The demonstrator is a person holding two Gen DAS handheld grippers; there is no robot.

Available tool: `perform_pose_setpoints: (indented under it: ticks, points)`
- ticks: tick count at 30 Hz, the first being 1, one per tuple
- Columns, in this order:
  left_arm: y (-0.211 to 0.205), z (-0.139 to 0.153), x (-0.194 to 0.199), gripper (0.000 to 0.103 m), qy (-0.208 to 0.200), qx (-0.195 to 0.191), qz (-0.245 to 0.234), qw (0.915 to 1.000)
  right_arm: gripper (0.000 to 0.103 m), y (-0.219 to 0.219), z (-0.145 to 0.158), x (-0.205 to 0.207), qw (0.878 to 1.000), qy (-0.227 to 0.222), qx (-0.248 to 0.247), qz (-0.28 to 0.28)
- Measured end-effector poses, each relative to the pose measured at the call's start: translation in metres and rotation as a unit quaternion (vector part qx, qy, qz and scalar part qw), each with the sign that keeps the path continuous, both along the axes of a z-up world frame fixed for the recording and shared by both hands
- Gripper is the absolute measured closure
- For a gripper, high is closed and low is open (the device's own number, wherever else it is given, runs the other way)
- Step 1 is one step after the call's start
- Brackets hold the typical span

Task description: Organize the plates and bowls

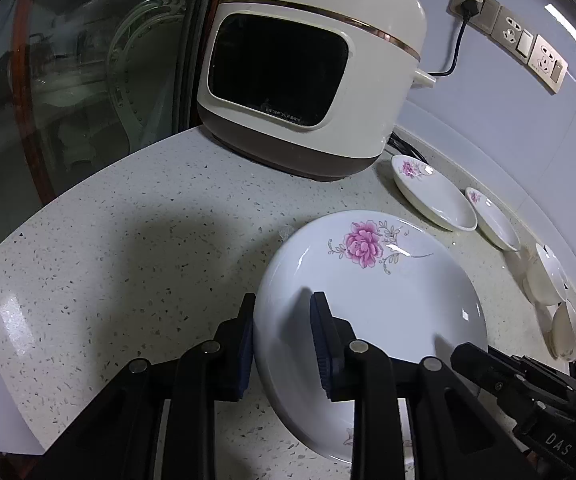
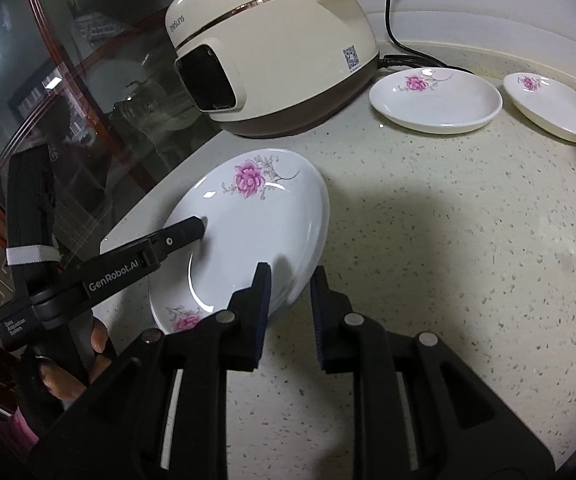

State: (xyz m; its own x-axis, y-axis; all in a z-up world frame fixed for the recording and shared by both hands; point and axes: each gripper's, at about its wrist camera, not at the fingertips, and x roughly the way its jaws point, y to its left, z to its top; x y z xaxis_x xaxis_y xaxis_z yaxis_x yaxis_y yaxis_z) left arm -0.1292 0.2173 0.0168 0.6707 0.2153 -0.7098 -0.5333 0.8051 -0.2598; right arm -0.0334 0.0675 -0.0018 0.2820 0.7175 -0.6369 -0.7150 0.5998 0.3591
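Note:
A white plate with a pink flower (image 1: 367,280) (image 2: 256,220) lies on top of a second flowered plate (image 2: 180,320) (image 1: 347,440), which shows only at its near edge. My left gripper (image 1: 284,300) straddles the top plate's left rim, one pad outside and one inside, and stands slightly open. In the right wrist view one of its fingers (image 2: 192,228) lies across the plate's inside. My right gripper (image 2: 291,272) straddles the opposite rim. Its outer pad sits right at the plate's edge, and I cannot tell whether it presses.
A cream rice cooker (image 1: 307,72) (image 2: 268,52) stands behind the plates, plugged into the wall. Two small flowered dishes (image 2: 435,100) (image 2: 551,108) lie to its right. White bowls (image 1: 547,276) lean at the far right wall. The speckled counter (image 1: 128,240) ends at a glass cabinet door (image 1: 68,80).

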Motion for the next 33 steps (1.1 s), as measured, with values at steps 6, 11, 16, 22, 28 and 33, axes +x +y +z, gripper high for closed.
perform_pose_setpoints:
  ticks: [6,11,16,22,28,33]
  points:
    - [0.004,-0.008,0.0,0.074,0.013,-0.004,0.011,0.9998,0.079,0.006,-0.004,-0.002,1.0,-0.003,-0.014,0.008]
    - [0.004,-0.007,0.0,0.072,0.022,0.005,0.023,0.9995,0.073,0.012,-0.004,-0.007,1.0,-0.008,-0.021,0.02]
    - [0.001,-0.006,0.002,0.048,0.027,0.009,0.032,0.9991,0.047,0.018,-0.006,-0.008,0.999,0.018,-0.023,0.044]
    - [-0.007,0.001,-0.001,0.033,0.017,0.041,0.049,0.9978,0.035,0.005,0.004,-0.005,1.0,-0.005,-0.007,0.017]
    - [-0.023,0.02,-0.002,0.027,-0.019,0.09,0.054,0.9943,0.035,-0.025,0.01,0.023,0.998,0.015,0.029,-0.058]
    - [-0.061,0.046,-0.002,0.017,-0.075,0.128,-0.008,0.989,0.034,-0.051,0.013,0.044,0.991,0.018,0.036,-0.127]
